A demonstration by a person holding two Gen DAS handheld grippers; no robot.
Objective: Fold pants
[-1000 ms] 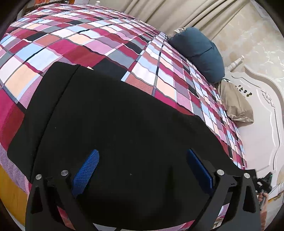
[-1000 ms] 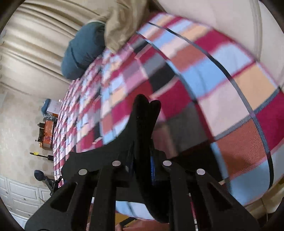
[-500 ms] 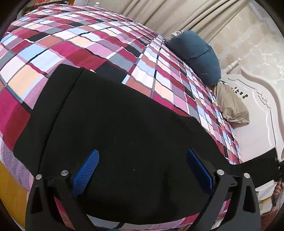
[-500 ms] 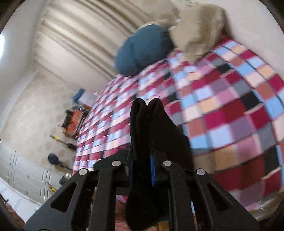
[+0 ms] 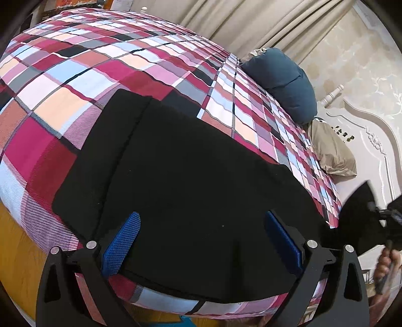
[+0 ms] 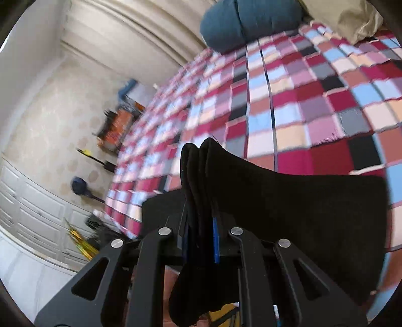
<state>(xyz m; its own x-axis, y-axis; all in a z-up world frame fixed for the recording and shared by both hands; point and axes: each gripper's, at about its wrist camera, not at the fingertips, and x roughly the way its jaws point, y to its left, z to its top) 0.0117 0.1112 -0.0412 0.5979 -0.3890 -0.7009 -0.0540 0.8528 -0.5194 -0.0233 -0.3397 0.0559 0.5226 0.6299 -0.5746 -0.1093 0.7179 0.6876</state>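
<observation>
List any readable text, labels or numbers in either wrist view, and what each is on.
None readable.
Black pants: no label or tag showing.
Orange item by the far wall: blurred; any print is illegible.
Dark marks on the white headboard: too small to tell.

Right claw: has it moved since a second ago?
Yes. The right claw, shut on the black pants, has swung away from the blue pillow, which now sits much farther off at the top of its view.

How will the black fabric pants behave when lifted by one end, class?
The black fabric pants look floppy: the end pinched in the right tongs bunches and droops. They probably drape rather than slide, lying flat on the plaid bedspread.
</observation>
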